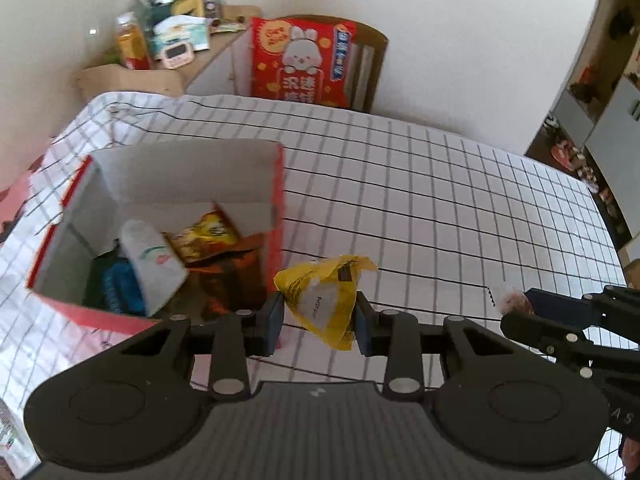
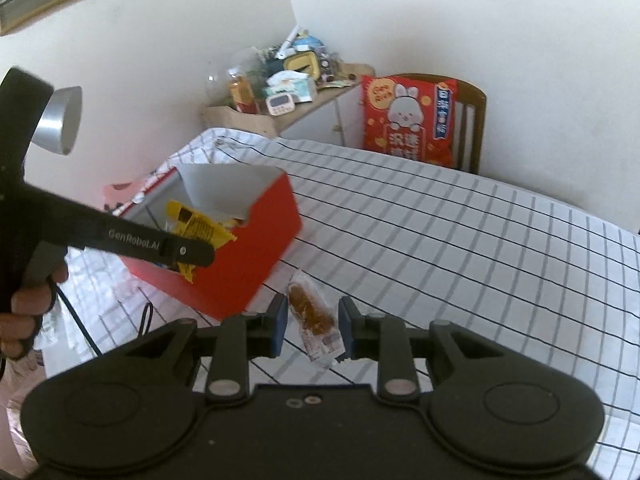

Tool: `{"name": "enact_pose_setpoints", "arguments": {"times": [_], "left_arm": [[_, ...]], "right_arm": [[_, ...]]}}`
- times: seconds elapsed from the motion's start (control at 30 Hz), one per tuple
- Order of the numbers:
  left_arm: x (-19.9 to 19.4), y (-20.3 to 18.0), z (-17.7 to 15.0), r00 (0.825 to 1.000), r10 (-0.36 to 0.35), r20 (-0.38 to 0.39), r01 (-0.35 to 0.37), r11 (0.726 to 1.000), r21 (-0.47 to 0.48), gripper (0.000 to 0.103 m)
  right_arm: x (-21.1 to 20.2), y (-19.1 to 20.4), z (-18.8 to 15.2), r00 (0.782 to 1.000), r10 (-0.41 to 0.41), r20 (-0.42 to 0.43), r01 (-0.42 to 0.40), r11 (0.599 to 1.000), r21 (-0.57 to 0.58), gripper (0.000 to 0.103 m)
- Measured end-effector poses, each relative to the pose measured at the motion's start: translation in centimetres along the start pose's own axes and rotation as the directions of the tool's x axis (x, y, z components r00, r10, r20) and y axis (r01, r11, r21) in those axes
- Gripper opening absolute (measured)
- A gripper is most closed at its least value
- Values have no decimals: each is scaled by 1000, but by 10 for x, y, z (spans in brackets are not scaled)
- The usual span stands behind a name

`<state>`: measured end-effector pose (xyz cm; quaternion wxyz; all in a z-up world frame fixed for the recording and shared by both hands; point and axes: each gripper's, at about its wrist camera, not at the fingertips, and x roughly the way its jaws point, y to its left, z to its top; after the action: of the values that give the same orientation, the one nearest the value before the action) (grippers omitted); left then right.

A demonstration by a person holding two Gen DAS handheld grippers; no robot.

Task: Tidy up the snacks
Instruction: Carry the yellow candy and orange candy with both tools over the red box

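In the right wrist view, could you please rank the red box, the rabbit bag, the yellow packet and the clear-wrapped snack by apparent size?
1. Red box
2. Rabbit bag, though farther off
3-4. Yellow packet, partly hidden, and clear-wrapped snack: unsure

Yellow snack packet (image 1: 325,300) held beside open red box (image 1: 276,216) at nine o'clock; clear-wrapped brown snack (image 2: 314,316) raised above checked cloth
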<state>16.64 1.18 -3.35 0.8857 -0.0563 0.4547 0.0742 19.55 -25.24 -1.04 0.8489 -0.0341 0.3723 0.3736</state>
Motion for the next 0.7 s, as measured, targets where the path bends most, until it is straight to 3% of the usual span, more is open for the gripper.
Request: {"name": "enact_pose_setpoints", "arguments": {"times": [0.37, 0.7], "left_arm": [[-20, 83, 2, 996, 81, 37, -75, 987, -142, 35], [-1, 156, 10, 987, 161, 1, -156, 961, -228, 35]], "right_arm": [[36, 63, 27, 999, 33, 33, -34, 999, 36, 26], [95, 108, 55, 1000, 7, 10, -7, 999, 43, 27]]}}
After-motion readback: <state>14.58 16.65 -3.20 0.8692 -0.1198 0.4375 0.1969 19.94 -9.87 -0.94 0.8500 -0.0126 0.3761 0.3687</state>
